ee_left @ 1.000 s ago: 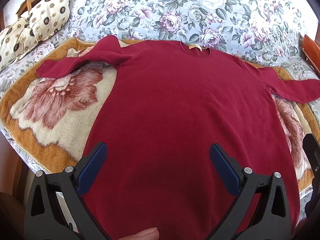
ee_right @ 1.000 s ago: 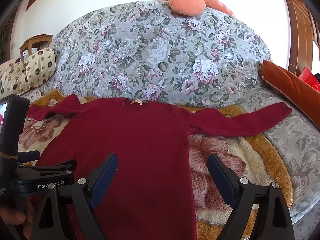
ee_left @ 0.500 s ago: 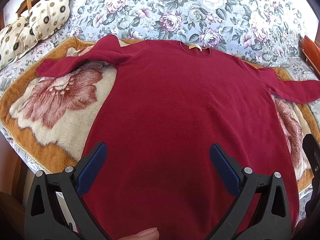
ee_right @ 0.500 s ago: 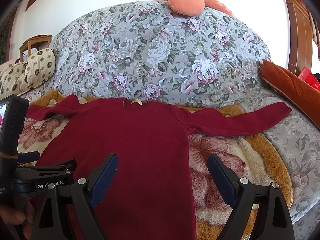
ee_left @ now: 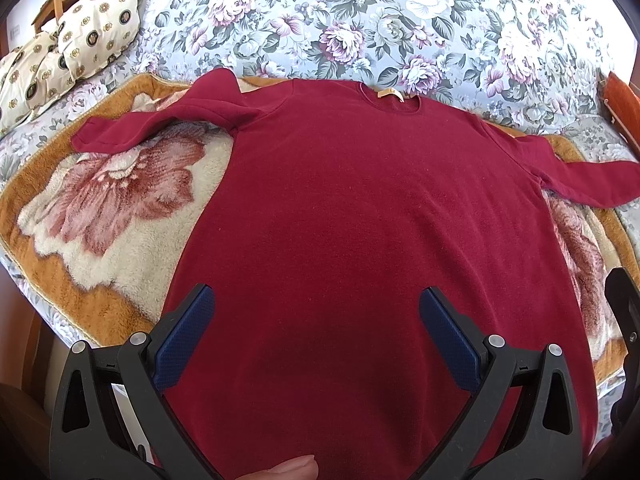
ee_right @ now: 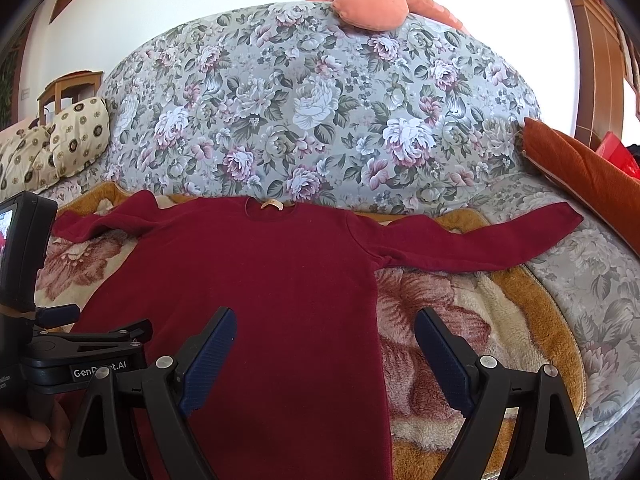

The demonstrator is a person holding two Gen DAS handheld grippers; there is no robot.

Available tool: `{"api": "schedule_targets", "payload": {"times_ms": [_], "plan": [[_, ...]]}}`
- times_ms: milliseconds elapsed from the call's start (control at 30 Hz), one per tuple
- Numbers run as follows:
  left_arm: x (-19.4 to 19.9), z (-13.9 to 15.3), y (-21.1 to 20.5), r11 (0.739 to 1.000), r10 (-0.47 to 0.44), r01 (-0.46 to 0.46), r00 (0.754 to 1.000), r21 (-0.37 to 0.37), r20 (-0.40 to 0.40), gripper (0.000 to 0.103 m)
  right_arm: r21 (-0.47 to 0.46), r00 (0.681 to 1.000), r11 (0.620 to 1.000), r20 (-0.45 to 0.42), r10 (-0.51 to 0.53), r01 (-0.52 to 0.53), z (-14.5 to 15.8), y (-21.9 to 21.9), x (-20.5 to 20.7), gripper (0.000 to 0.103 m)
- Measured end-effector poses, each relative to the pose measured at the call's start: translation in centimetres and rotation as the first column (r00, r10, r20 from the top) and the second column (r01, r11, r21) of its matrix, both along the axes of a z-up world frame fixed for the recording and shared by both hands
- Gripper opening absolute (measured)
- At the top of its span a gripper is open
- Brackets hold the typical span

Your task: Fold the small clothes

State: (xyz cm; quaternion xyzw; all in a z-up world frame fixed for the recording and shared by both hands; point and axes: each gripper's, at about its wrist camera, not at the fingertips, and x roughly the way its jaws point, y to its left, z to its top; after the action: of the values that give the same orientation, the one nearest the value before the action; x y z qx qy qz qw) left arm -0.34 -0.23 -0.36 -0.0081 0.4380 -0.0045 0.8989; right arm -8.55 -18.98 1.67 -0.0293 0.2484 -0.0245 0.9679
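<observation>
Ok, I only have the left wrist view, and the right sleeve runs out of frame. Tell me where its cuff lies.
Observer: The right sleeve lies straight out. Its cuff rests on the floral sofa cover, past the blanket.
Operator: Now report the right gripper.
Observer: The right gripper is open and holds nothing, above the right side edge of the shirt.
Operator: Name anything beyond that cuff.
Observer: An orange cushion lies just beyond, apart from the cuff.
</observation>
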Motion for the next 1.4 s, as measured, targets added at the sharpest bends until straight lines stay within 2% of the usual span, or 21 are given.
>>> {"api": "schedule_targets", "payload": {"times_ms": [633, 967, 1200, 1400], "plan": [[0.0, 0.0, 0.0, 1.0, -0.001, 0.001, 1.0, -0.003, -0.004, 0.102, 0.002, 1.0, 1.0, -0.001, -0.001, 0.001, -0.1, -0.1, 0.0, 0.089], [-1.8, 0.8, -1.8, 0.998, -0.015, 0.014, 1.0, 0.063, 0.016, 0.102, -0.009, 1.0, 1.0, -0.016, -0.011, 0.01, -0.1, -0.7, 1.0, 0.089], [-1.5, 1.2, 0.2, 0.999, 0.016, -0.016, 1.0, 0.034, 0.007, 0.102, 0.015, 0.999, 0.999, -0.038, -0.028, 0.028, 0.5, -1.1, 2.2, 0.089], [-2.3, 2.0, 1.0, 0.999, 0.029, -0.029, 0.999, 0.025, 0.027, 0.102, -0.029, 0.999, 0.999, -0.041, -0.025, 0.024, 0.6, -0.2, 2.4, 0.089]]}}
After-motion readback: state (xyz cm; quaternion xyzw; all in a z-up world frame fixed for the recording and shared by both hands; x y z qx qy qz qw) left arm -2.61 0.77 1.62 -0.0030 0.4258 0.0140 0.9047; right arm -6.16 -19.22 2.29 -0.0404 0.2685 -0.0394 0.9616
